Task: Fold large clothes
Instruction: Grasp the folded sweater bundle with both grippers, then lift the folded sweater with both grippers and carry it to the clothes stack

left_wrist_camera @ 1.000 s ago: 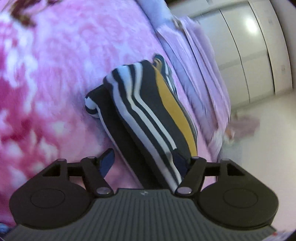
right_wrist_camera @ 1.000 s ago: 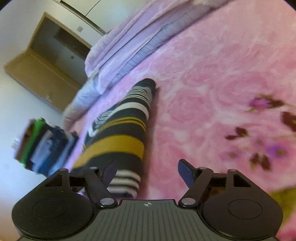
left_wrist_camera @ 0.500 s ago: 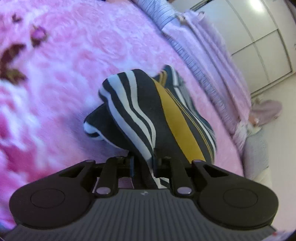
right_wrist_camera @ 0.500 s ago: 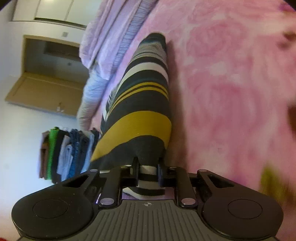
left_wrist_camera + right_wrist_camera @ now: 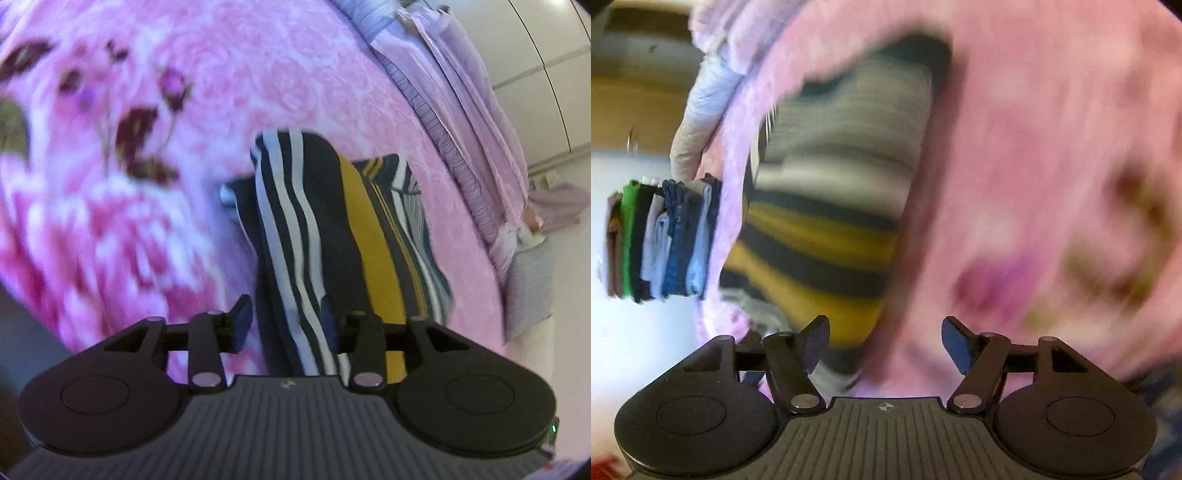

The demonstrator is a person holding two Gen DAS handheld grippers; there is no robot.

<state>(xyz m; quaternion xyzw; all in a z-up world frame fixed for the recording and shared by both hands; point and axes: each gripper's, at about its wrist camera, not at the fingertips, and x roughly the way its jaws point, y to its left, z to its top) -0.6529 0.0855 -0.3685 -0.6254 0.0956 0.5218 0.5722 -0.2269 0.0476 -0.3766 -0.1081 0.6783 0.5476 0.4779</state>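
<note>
garment: folded, navy-white-mustard stripes | left claw: opening, garment between | right claw: opening

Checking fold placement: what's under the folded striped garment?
The folded navy, white and mustard striped garment lies on a pink floral blanket. Whatever is directly beneath it is covered.
</note>
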